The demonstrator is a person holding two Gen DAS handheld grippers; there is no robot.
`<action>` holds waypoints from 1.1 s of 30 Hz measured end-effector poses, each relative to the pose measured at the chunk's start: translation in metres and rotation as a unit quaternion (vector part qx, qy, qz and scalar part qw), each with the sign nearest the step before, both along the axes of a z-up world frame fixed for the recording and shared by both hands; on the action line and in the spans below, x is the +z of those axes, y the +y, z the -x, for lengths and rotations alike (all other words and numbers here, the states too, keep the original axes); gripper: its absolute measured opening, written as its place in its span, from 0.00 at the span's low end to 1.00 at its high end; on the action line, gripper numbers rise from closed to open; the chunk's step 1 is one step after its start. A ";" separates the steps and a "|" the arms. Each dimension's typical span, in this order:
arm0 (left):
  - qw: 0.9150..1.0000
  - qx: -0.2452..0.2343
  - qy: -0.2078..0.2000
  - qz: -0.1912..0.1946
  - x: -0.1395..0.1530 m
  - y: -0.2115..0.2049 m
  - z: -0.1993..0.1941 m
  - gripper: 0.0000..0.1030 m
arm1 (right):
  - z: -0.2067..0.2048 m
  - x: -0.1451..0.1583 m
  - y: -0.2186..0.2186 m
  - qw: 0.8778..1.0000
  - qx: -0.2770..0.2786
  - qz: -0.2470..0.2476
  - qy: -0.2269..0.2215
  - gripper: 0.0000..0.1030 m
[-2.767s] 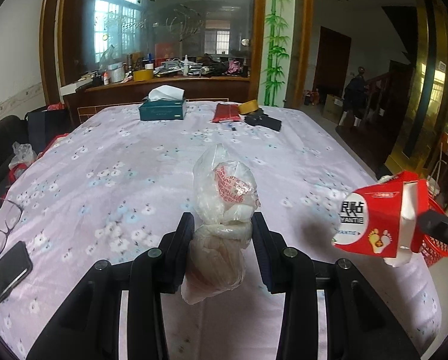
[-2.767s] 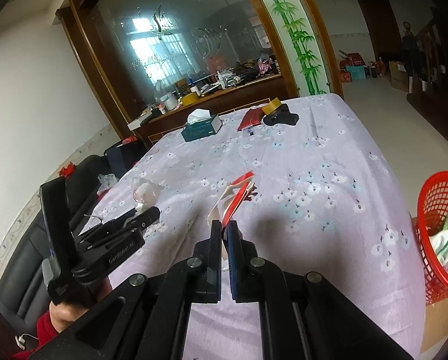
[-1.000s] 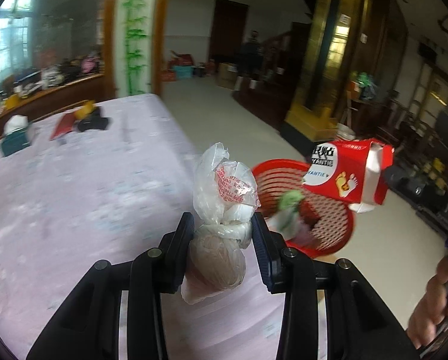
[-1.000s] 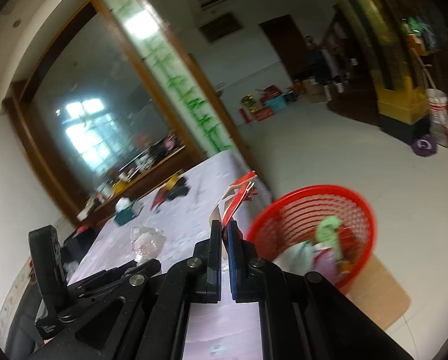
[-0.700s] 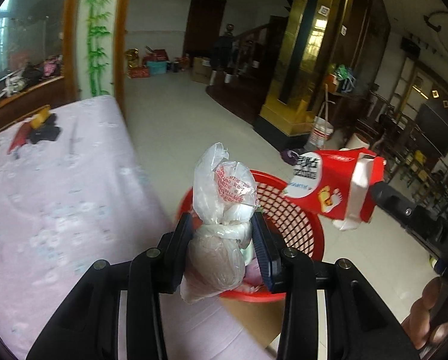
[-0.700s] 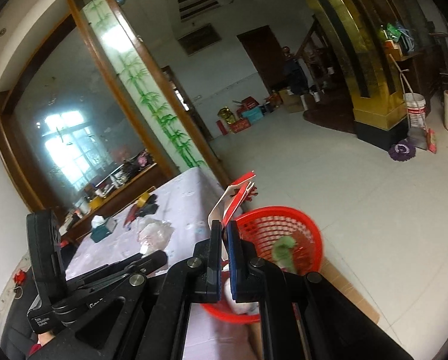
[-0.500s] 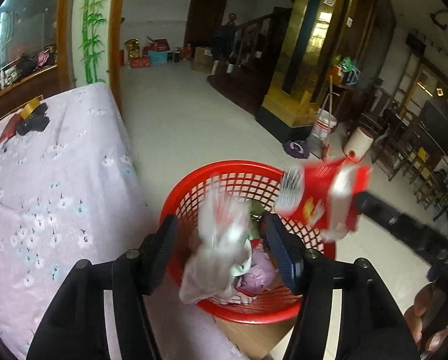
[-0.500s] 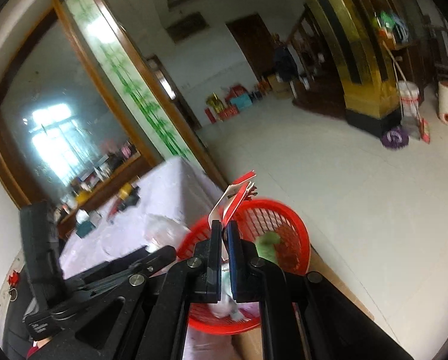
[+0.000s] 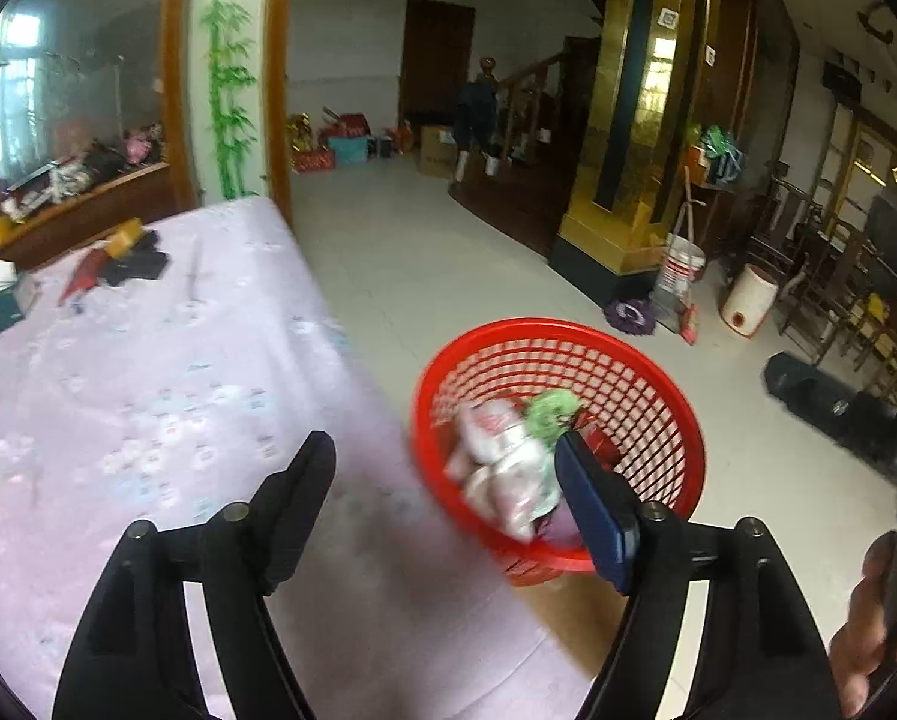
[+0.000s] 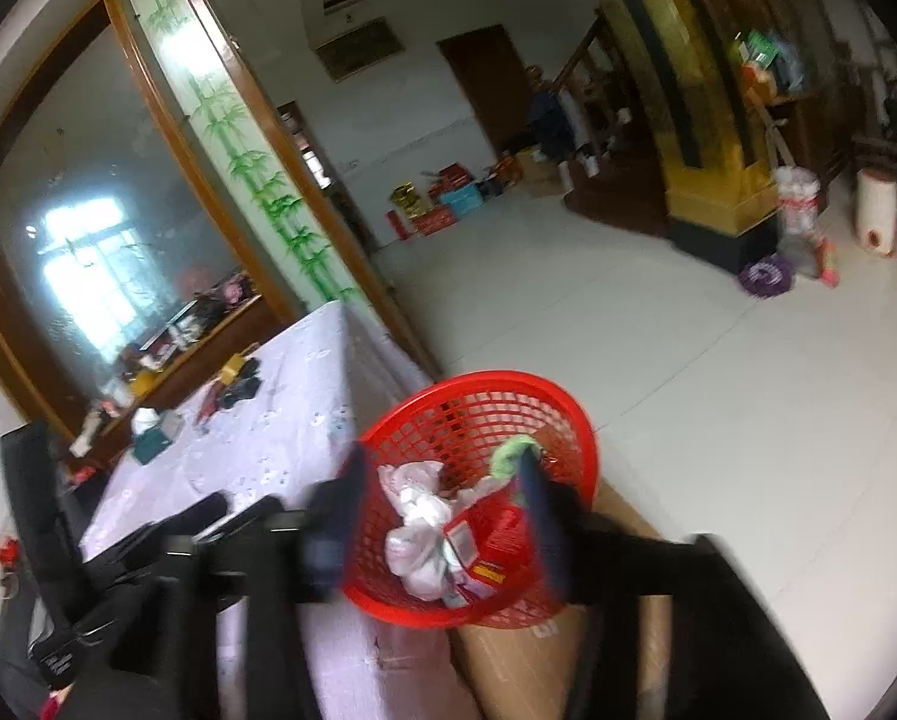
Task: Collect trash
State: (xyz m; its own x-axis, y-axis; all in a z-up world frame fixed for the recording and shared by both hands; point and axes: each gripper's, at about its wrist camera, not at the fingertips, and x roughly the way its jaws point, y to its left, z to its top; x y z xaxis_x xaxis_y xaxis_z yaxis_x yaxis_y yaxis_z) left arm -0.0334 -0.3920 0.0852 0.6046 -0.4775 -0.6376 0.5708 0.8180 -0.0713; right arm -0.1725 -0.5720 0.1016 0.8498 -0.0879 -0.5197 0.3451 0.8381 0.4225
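Observation:
The red mesh basket [image 9: 568, 333] stands on the floor beside the table. The knotted clear plastic bag [image 9: 496, 462] lies inside it next to a green scrap [image 9: 553, 408]. My left gripper [image 9: 445, 444] hovers over the table edge and the basket, its jaws opening with nothing between them. In the right wrist view the bag [image 10: 418, 531] and the red carton [image 10: 487, 531] both rest in the basket [image 10: 478, 378]. My right gripper [image 10: 442, 462] hangs above them, blurred, its jaws opening and holding nothing.
The table wears a purple flowered cloth [image 9: 148, 390] with a tissue box [image 9: 1, 300] and dark items at its far end. Cardboard [image 10: 568, 666] lies under the basket. A hand [image 9: 868, 630] shows at lower right. The white tiled floor [image 10: 658, 372] stretches beyond.
Both grippers have opened. The plastic bag left the left jaws and the red carton left the right jaws, and both dropped into the red basket.

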 end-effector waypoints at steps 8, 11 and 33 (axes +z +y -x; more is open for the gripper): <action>0.997 0.060 -0.055 -0.008 0.008 0.085 0.043 0.87 | 0.026 0.008 0.077 0.989 -0.038 0.137 0.044 0.90; 0.994 0.079 -0.074 -0.008 0.009 0.116 0.063 0.90 | 0.036 0.006 0.104 0.981 -0.054 0.180 0.055 0.94; 0.967 0.220 -0.105 -0.076 -0.026 0.192 0.126 0.97 | 0.067 -0.029 0.185 0.967 -0.065 0.237 0.067 1.00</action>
State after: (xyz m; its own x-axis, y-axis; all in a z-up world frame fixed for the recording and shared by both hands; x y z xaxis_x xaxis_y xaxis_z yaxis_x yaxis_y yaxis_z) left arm -0.1593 -0.2000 0.0594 0.8519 -0.0558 -0.5207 0.1546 0.9768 0.1484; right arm -0.2393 -0.3868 0.0726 0.7433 -0.4449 -0.4996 0.4860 0.8723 -0.0537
